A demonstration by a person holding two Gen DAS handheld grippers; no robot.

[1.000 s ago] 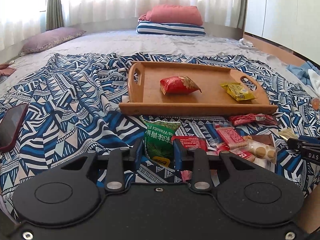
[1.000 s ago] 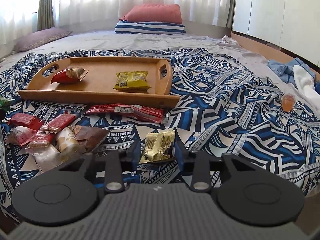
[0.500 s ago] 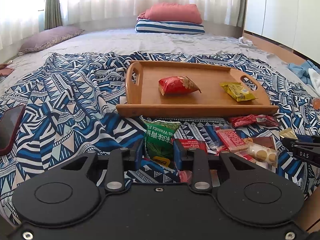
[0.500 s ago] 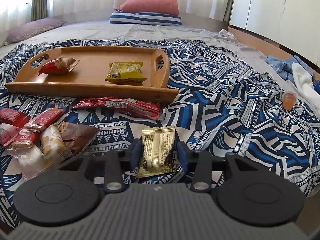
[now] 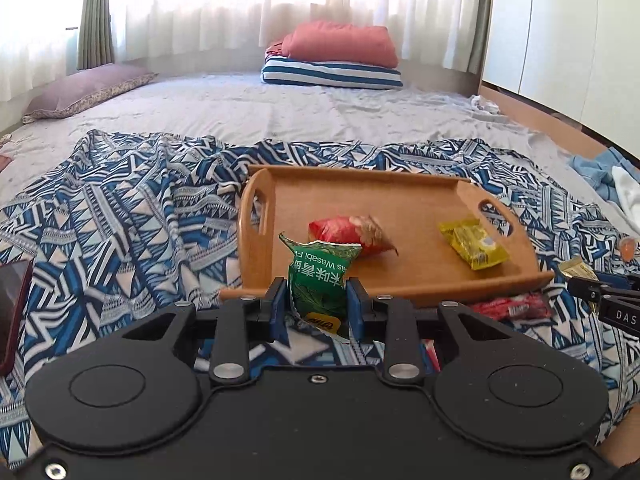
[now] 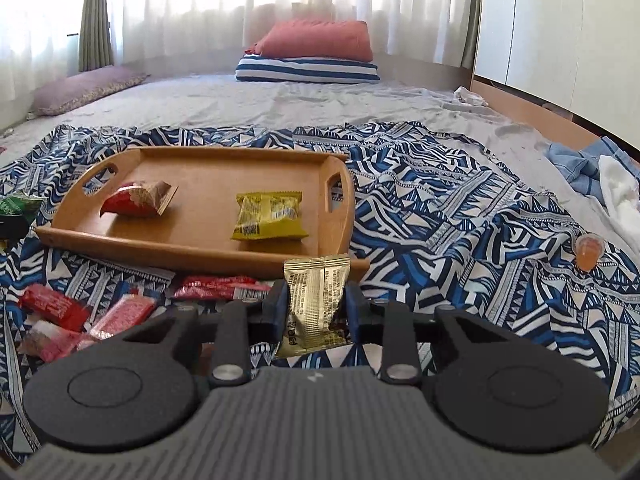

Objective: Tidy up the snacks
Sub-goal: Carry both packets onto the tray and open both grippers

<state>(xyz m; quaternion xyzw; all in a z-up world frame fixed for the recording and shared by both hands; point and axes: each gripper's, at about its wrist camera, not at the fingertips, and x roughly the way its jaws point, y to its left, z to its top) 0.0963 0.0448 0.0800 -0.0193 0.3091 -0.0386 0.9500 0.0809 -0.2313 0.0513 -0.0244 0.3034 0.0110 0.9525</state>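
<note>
My left gripper (image 5: 317, 294) is shut on a green wasabi snack packet (image 5: 318, 272), which hangs upright above the blanket just before the wooden tray (image 5: 440, 286). On the tray lie a red packet (image 5: 344, 234) and a yellow packet (image 5: 474, 246). The jaws of my right gripper (image 6: 316, 300) are closing, and their pads press a gold packet (image 6: 316, 284), lifted clear of the blanket near the tray's (image 6: 160, 246) right front corner. The same red packet (image 6: 136, 202) and yellow packet (image 6: 268, 216) show in the right wrist view.
Several loose red and pink snack packets (image 6: 80, 316) and a long red packet (image 6: 220, 292) lie on the patterned blanket left of my right gripper. An orange jelly cup (image 6: 588, 250) sits at the right. A phone (image 5: 12, 312) lies far left. Clothes (image 6: 600, 172) are piled at the right.
Both grippers rose and moved toward the tray, lifting their packets off the blanket. The right jaws closed in on the gold packet.
</note>
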